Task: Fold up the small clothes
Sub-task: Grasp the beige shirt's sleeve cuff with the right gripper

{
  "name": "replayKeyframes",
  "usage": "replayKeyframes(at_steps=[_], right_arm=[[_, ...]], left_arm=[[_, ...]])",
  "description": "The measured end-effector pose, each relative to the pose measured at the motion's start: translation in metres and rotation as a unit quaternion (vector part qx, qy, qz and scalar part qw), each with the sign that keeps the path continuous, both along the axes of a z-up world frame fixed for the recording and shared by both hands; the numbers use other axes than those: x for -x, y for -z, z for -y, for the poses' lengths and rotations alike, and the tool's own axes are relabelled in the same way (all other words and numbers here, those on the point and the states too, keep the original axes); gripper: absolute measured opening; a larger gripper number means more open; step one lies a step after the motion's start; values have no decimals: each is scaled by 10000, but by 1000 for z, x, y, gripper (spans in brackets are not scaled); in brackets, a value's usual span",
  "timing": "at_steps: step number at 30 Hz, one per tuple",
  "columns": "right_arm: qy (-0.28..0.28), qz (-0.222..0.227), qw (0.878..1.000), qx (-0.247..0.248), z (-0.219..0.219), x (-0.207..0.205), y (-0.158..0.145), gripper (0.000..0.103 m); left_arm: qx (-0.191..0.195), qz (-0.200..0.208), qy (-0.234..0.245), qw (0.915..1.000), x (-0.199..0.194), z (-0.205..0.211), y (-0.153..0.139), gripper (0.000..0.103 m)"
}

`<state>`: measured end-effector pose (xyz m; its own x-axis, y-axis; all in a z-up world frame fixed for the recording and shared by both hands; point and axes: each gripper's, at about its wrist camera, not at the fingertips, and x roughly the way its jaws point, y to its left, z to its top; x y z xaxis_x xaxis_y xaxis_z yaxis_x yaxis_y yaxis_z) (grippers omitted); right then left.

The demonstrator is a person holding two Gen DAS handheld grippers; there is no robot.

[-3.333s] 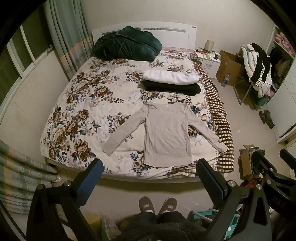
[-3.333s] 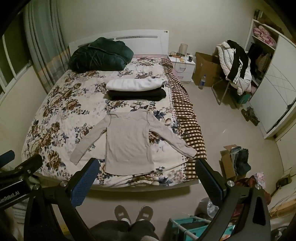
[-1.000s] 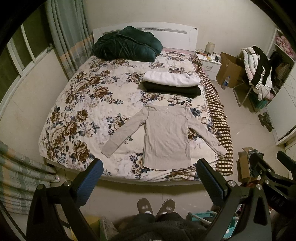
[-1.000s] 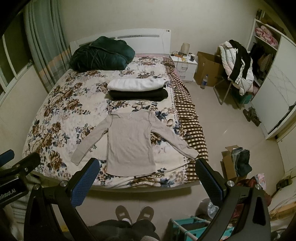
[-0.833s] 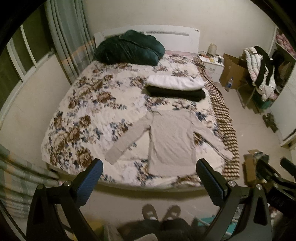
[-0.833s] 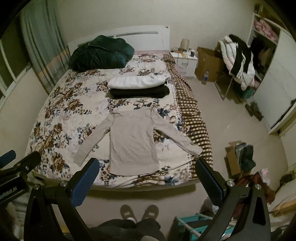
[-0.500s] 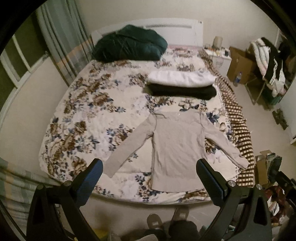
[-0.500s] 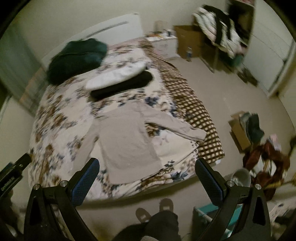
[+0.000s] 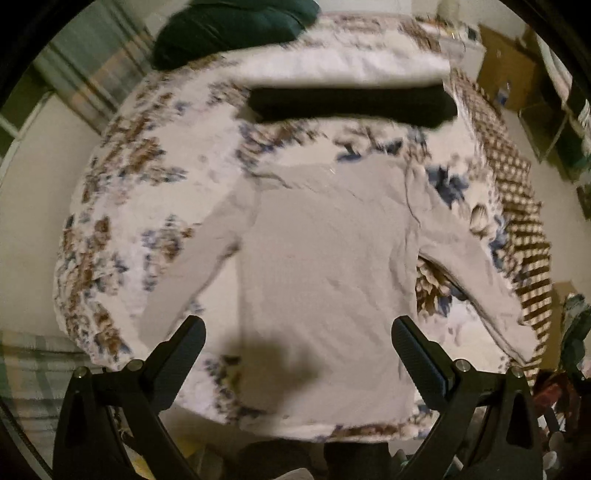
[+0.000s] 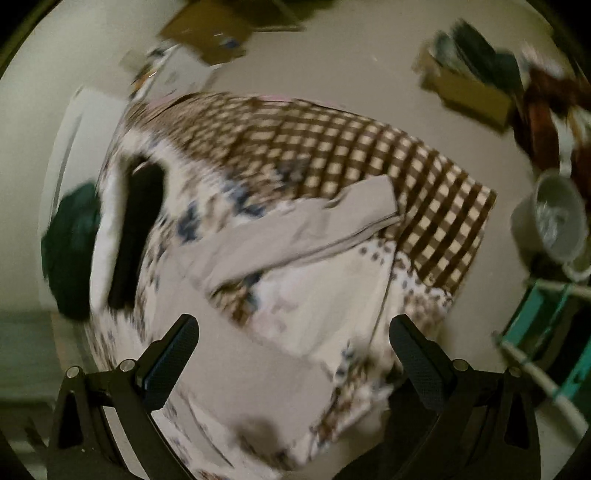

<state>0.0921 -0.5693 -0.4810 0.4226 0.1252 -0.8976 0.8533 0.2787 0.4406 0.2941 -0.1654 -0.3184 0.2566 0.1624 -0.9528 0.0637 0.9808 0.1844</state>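
Note:
A beige long-sleeved top (image 9: pixel 325 288) lies flat and face up on the floral bedspread (image 9: pixel 147 206), sleeves spread out to both sides. My left gripper (image 9: pixel 295 354) is open and empty, hovering above the top's lower body. In the right wrist view the top's right sleeve (image 10: pixel 295 236) lies across the bed's corner, its cuff on the checked sheet (image 10: pixel 332 147). My right gripper (image 10: pixel 291 350) is open and empty, above the bed below that sleeve. Both views are motion-blurred.
A folded white item (image 9: pixel 343 66) on a folded black one (image 9: pixel 351 105) lie beyond the top's collar. A dark green duvet (image 9: pixel 229 26) sits at the headboard. A bucket (image 10: pixel 554 218), a teal rack (image 10: pixel 546 339) and cardboard boxes (image 10: pixel 465 88) stand on the floor right of the bed.
Both grippers have swept forward and down toward the bed. The left one now hangs over the top's body; the right one has swung right over the sleeve and bed corner. Both stay open.

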Motion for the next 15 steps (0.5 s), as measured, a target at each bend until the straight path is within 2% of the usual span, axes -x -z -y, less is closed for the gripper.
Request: replayKeyframes(at_steps=[3, 6, 8, 13, 14, 15], right_arm=[[475, -68, 9987, -187, 32, 13, 64, 103], [948, 81, 9952, -230, 56, 25, 114, 100], [1076, 128, 9941, -45, 65, 27, 130, 96], [998, 131, 9948, 121, 80, 8, 168, 76], [898, 110, 9958, 161, 82, 2, 173, 68], [762, 69, 9968, 225, 82, -5, 176, 52]], left_arm=[[-101, -224, 76, 9997, -17, 20, 56, 103], [-221, -500, 107, 9984, -28, 34, 108, 103], [-247, -589, 142, 9979, -35, 41, 131, 103], [-325, -672, 364, 9965, -44, 62, 174, 103], [-351, -667, 408, 9963, -44, 65, 180, 103], [-362, -653, 433, 9963, -45, 70, 184, 103]])
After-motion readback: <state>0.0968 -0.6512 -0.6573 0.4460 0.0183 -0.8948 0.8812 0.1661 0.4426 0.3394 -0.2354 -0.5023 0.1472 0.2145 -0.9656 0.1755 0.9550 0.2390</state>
